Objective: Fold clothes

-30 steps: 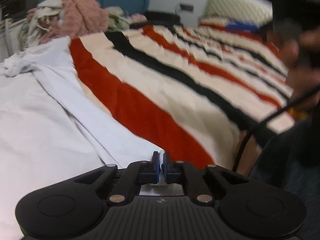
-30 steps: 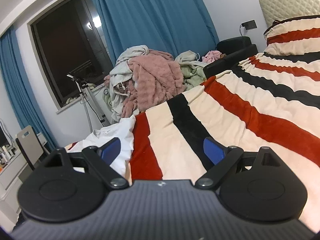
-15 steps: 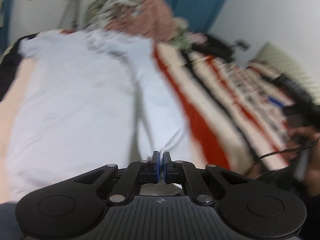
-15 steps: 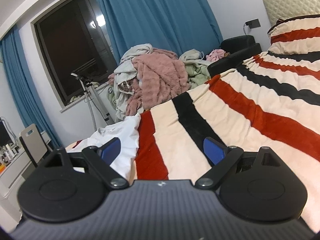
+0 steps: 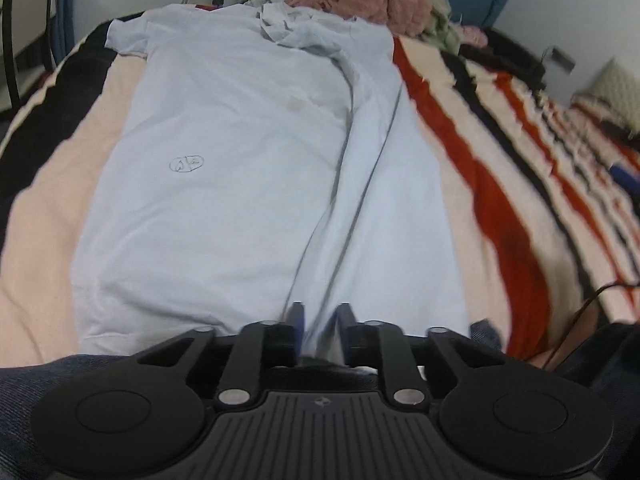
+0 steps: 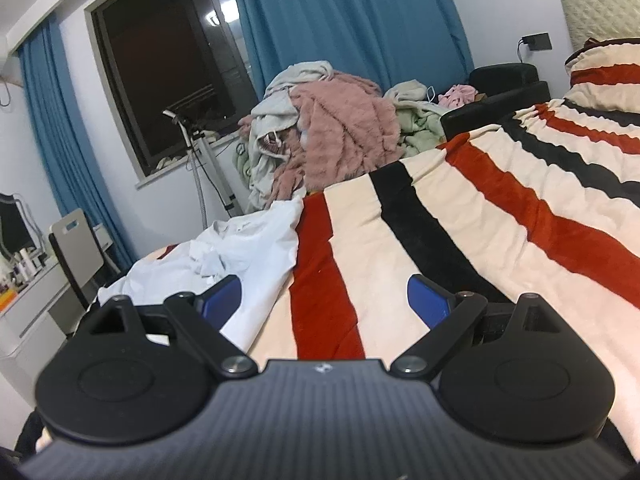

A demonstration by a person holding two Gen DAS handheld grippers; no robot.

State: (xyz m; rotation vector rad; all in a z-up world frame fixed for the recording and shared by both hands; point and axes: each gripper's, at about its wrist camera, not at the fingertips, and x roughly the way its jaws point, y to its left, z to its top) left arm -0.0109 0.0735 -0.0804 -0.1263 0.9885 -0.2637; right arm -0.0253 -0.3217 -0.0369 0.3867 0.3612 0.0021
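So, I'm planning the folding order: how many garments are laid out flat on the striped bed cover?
1: the pale blue short-sleeved shirt, spread on the striped bed cover, collar far from the camera. The heap of pink and grey laundry beyond the bed may hide more.

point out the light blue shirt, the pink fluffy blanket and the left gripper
light blue shirt (image 5: 224,208), left wrist view, on its flat front panel
pink fluffy blanket (image 6: 344,132), right wrist view, on the middle of the heap
left gripper (image 5: 320,330), left wrist view, midway between its fingertips
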